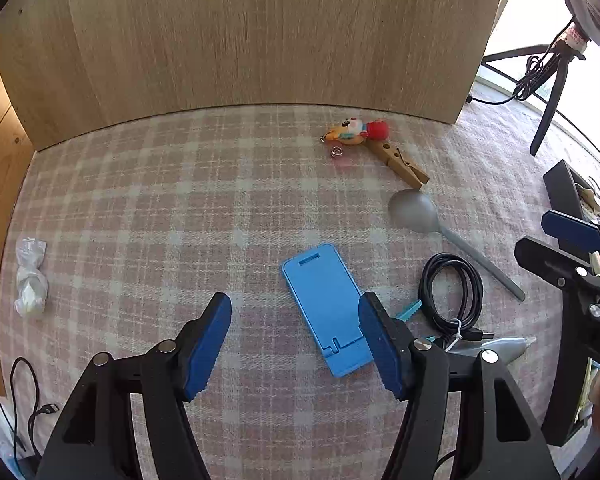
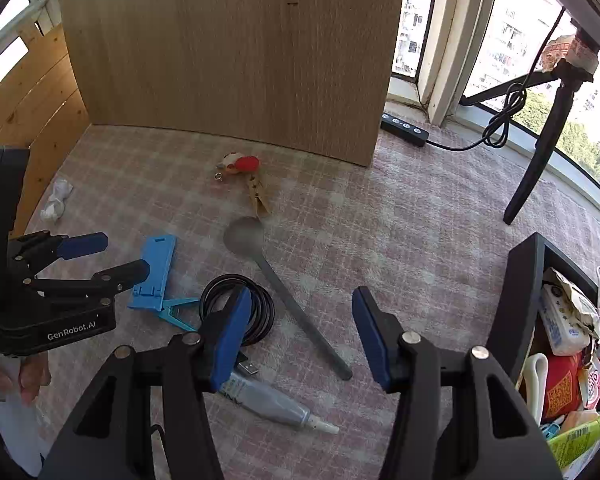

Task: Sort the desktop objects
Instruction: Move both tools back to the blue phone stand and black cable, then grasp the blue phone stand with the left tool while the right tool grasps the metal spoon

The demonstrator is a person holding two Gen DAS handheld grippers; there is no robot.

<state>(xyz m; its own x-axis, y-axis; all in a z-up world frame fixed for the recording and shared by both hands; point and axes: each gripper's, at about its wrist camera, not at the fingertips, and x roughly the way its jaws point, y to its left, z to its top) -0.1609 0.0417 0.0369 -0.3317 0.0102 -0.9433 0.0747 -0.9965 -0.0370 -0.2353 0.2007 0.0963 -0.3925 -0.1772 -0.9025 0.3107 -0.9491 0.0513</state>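
Observation:
A blue phone stand (image 1: 326, 308) lies flat on the checked cloth. My left gripper (image 1: 296, 304) hovers over its left edge, open, with nothing gripped; its right finger (image 1: 380, 340) overlaps the stand's lower corner in view. Right of the stand lie a teal clip (image 1: 410, 309), a coiled black cable (image 1: 452, 292), a grey spoon (image 1: 416, 212) and a grey pen-like tube (image 1: 504, 346). My right gripper (image 2: 300, 296) is open above the spoon's handle (image 2: 300, 316), beside the cable (image 2: 240, 308). A toy keychain (image 1: 356, 130) and a wooden clothespin (image 1: 404, 164) lie farther back.
A wooden panel (image 1: 240, 32) walls off the back and a wooden side stands at left. A crumpled white wrapper (image 1: 30, 280) lies at far left. A black bin (image 2: 516, 300) full of packets stands at right. A power strip (image 2: 404, 130) and a tripod leg (image 2: 536, 160) stand by the window.

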